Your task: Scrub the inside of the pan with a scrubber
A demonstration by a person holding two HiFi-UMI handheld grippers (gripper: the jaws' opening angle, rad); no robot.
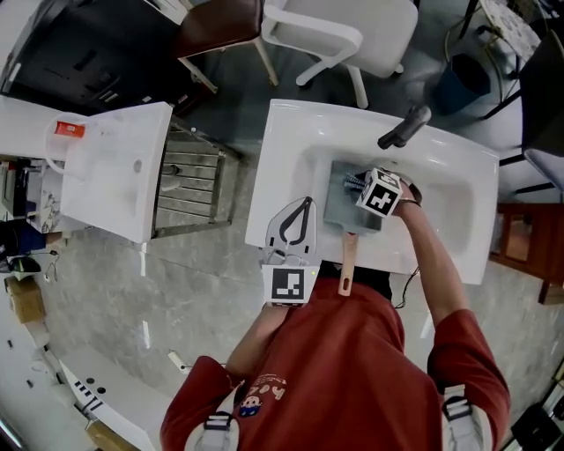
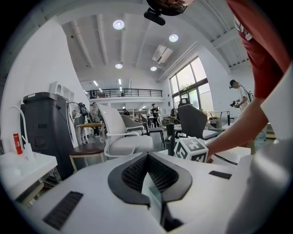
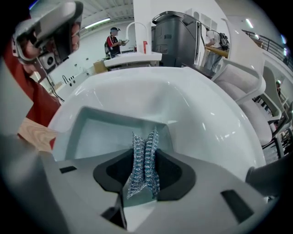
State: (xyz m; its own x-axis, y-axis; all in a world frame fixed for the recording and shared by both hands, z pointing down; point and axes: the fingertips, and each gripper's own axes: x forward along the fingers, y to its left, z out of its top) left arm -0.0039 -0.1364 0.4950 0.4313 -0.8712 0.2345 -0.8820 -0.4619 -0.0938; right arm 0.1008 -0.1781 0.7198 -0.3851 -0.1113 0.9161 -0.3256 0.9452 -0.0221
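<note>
A square grey pan (image 1: 351,201) with a wooden handle (image 1: 348,264) lies in the white sink (image 1: 441,167). My right gripper (image 1: 354,183) reaches down into the pan, shut on a silvery mesh scrubber (image 3: 144,161) that stands pinched between its jaws just above the pan's floor (image 3: 107,132). The wooden handle (image 3: 36,135) points toward the person. My left gripper (image 1: 305,204) rests over the sink's front left rim, left of the pan, jaws shut on nothing. From the left gripper view (image 2: 147,159) I see the right gripper's marker cube (image 2: 191,149).
A dark faucet (image 1: 405,126) stands at the sink's back rim. A second white basin unit (image 1: 115,167) is to the left, with a metal rack (image 1: 189,181) between the two. A white chair (image 1: 339,31) and a brown chair (image 1: 220,22) stand behind.
</note>
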